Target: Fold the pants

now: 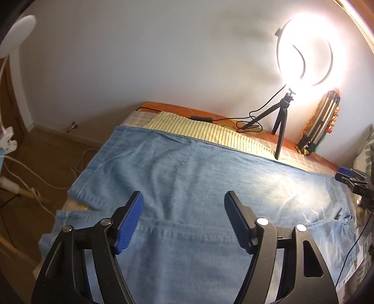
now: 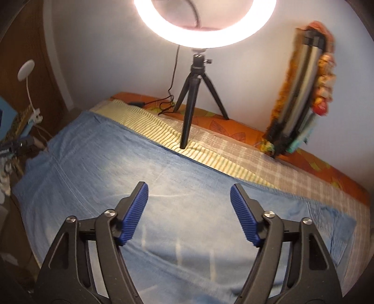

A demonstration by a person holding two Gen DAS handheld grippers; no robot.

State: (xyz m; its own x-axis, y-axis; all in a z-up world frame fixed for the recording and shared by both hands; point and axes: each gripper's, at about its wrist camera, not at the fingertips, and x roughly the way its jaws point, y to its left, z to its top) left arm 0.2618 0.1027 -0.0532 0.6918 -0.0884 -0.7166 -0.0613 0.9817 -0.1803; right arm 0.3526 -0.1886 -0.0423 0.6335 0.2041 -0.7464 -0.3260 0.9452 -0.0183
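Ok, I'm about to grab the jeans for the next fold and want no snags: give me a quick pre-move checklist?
1. Left gripper open, nothing between its pads: ok.
2. Right gripper open, nothing held: ok.
3. Jeans lie spread flat on the bed: ok.
4. Tripod foot stands just off the denim edge: ok.
5. Light cable clear of the jeans: ok.
6. Near hem of the jeans: cannot tell.

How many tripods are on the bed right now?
2. The small black tripod stands upright under the ring light, one leg on the striped cloth. A folded tripod leans against the wall to its right. Others may be out of view.
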